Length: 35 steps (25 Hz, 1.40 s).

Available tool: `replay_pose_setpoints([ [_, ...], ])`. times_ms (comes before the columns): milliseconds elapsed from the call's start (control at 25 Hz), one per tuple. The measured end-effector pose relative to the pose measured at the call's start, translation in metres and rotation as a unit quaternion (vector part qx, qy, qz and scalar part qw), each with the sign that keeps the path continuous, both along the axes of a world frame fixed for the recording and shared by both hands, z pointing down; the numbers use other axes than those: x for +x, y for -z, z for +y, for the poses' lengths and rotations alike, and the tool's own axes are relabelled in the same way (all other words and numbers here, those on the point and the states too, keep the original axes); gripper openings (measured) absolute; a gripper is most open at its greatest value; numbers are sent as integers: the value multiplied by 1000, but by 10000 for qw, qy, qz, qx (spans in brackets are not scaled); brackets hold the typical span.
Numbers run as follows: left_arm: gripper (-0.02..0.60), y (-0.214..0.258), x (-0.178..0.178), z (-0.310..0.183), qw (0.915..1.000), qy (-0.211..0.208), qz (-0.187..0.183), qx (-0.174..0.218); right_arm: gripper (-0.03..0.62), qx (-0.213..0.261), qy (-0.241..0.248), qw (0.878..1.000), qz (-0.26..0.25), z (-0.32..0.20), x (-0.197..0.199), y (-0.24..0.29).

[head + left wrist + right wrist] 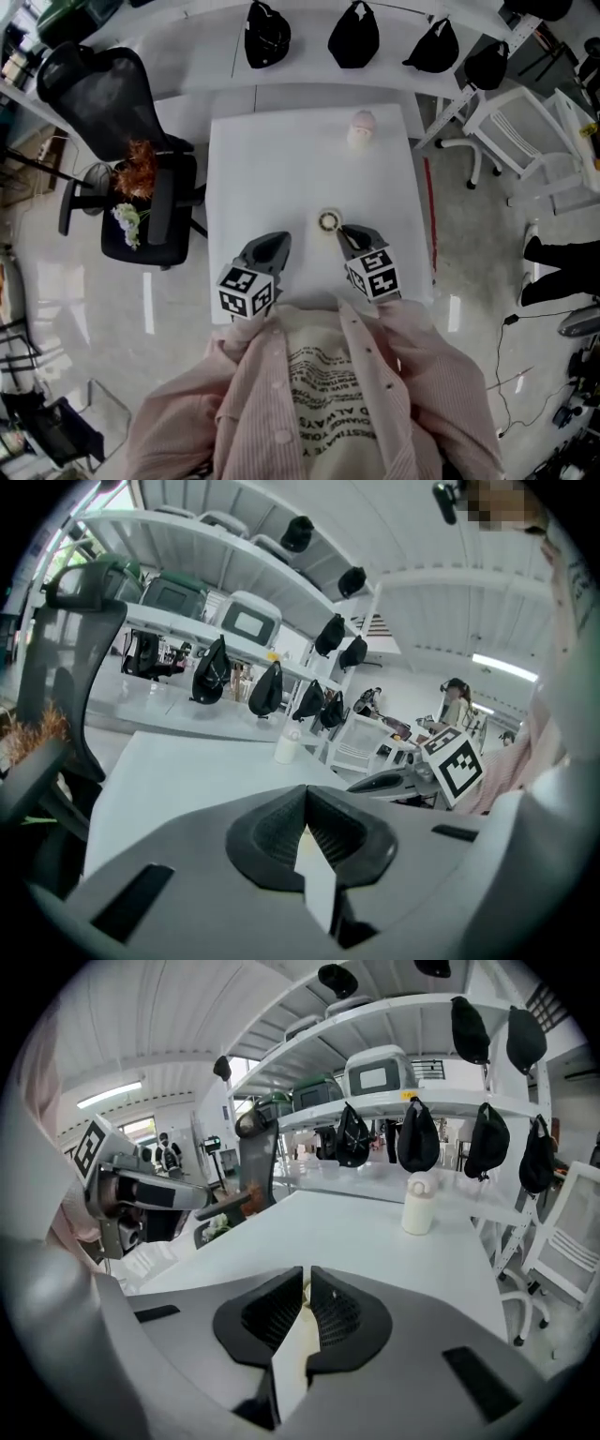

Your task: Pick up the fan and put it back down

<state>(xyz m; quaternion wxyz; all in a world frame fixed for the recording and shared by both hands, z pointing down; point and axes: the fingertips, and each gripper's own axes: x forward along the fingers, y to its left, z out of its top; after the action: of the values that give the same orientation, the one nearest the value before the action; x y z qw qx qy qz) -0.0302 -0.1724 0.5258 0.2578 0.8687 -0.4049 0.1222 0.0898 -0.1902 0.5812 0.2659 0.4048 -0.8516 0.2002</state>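
**A:** Where is the fan?

**B:** The fan (328, 221), a small pale ring with a dark middle, lies on the white table (281, 159). It is toward the table's near edge, a little right of the middle. The head view shows its whole ring.

**A:** And the right gripper?

**B:** The right gripper (343, 231) hangs over the table's near edge, with its tips just beside the fan. In the right gripper view its jaws stand almost together, leaving only a thin slit between the pads. A cream sliver shows at the top of that slit. Whether the pads touch it cannot be told.

**A:** The left one?

**B:** The left gripper (279, 240) is over the same near edge of the table, left of the middle and apart from the fan. Its jaws meet at the tips with nothing between them. Only bare tabletop shows in the wedge beneath.

**A:** Anything else on the table?

**B:** A white bottle (361, 128) stands upright near the table's far edge, right of the middle and well apart from the fan.

**A:** And around the table?

**B:** A black mesh office chair (98, 94) stands off the table's left side, with a bunch of dried flowers (137, 172) on its seat. Beyond the table's far edge, black bags (267, 36) sit in a row on a white shelf (187, 56). A white chair (520, 131) stands off the table's far right corner. The person's pink striped shirt (375, 375) shows at the table's near edge.
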Motion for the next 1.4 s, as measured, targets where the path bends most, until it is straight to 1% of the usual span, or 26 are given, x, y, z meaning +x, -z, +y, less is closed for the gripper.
replay_pose_setpoints([
  [120,2,20,-3,-2,9993,6,-128,342,11,166,-45,9997,-159,-1,0,22],
  [360,2,56,-10,-10,9968,202,65,776,2,553,-163,9958,-710,-5,4,74],
  [560,2,84,-18,-14,9922,445,248,1136,0,946,-497,9855,-1317,-8,9,115],
  [760,2,107,-24,-16,9875,531,286,1459,0,1252,-764,9739,-1735,-10,16,142],
  [960,2,125,-32,-21,9832,619,304,1688,0,1531,-927,9639,-1973,-15,25,169],
  [1200,2,146,-41,-25,9780,730,297,1929,0,1971,-960,9542,-2034,-18,35,207],
  [1280,2,152,-44,-27,9761,756,268,2017,0,2082,-947,9527,-2001,-19,38,216],
  [1400,3,158,-48,-29,9736,788,215,2131,0,2182,-906,9536,-1866,-20,41,222],
])
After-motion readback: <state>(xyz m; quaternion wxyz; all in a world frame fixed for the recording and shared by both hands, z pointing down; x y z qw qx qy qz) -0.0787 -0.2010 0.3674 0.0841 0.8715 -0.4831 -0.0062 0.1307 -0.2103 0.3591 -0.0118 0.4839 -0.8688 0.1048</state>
